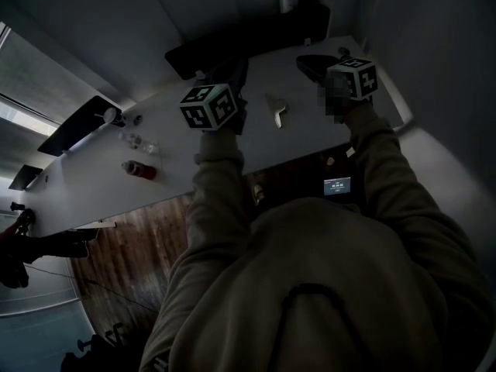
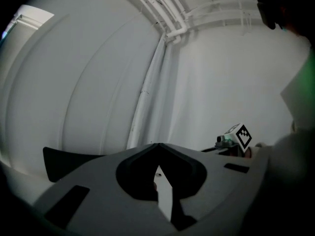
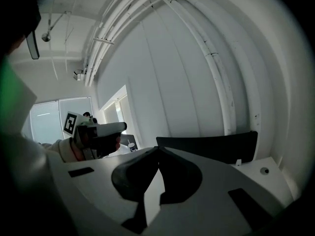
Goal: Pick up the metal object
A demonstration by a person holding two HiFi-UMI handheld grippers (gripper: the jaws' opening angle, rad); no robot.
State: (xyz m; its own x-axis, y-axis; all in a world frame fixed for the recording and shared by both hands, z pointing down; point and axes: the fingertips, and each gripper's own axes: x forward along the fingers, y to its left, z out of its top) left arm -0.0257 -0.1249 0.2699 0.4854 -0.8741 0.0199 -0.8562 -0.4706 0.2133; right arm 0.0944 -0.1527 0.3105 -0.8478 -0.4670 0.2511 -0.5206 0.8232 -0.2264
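Note:
The metal object (image 1: 275, 111), a small pale angled piece, lies on the white table (image 1: 178, 169) between my two grippers. My left gripper (image 1: 235, 74) is held over the table just left of it, and in the left gripper view its jaws (image 2: 158, 145) meet at the tips with nothing between them. My right gripper (image 1: 311, 65) hovers to the right of the piece, and its jaws (image 3: 158, 149) are shut and empty too. Neither gripper touches the metal object. Each gripper view shows the other gripper's marker cube (image 2: 241, 136) (image 3: 72, 123).
A black seat back (image 1: 232, 41) (image 3: 206, 144) stands at the table's far edge. On the left part of the table are a red bottle (image 1: 139, 169), clear glassware (image 1: 138, 141), a small cup (image 1: 111, 115) and a dark flat panel (image 1: 77, 126). White walls rise close behind.

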